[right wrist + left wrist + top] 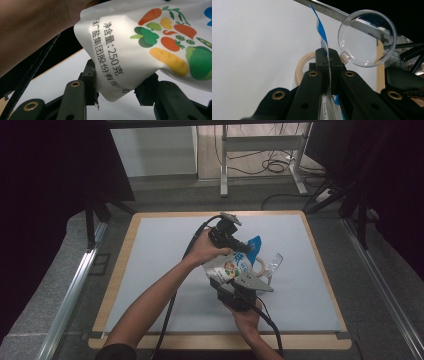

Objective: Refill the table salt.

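A white pouch [234, 266] printed with vegetables, with a blue top, is held up over the white mat [160, 255] between both grippers. My left gripper [243, 246] comes in from the upper left and is shut on the pouch's thin blue-and-white top edge [320, 28]; its jaws [327, 53] pinch the film flat. From below, my right gripper [224, 281] is shut on the pouch's bulging bottom corner [117, 75], with the printed face [162, 40] above its jaws. Part of the pouch is covered by the left hand [205, 250].
A clear plastic cup [274, 261] lies on the mat just right of the pouch, its round mouth [367, 37] facing the left gripper. A beige tape ring [261, 266] lies beside it. The mat sits on a wooden tabletop [122, 270]. Cables trail off toward the near table edge.
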A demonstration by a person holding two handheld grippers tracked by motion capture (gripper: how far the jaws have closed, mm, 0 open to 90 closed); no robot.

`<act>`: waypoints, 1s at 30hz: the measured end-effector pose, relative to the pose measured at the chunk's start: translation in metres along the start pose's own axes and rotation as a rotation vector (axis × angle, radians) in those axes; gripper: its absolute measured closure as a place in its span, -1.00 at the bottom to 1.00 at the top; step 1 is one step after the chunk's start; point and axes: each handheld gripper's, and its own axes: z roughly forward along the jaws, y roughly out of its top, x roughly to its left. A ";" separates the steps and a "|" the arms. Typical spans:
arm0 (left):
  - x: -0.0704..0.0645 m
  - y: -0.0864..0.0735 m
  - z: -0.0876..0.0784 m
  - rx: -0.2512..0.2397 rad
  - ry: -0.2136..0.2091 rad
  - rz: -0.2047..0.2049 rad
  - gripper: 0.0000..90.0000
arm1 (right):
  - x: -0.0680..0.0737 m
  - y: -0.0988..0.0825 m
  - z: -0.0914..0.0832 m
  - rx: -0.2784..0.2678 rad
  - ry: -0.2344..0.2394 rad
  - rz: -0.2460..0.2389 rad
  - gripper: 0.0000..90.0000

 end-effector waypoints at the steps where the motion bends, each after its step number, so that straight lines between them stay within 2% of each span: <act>1: 0.000 0.000 0.000 0.000 0.000 0.000 1.00 | 0.000 0.000 0.000 0.000 0.000 0.000 0.33; 30: -0.003 0.004 -0.002 0.007 0.001 0.011 1.00 | 0.000 0.003 -0.004 -0.019 0.009 0.007 0.33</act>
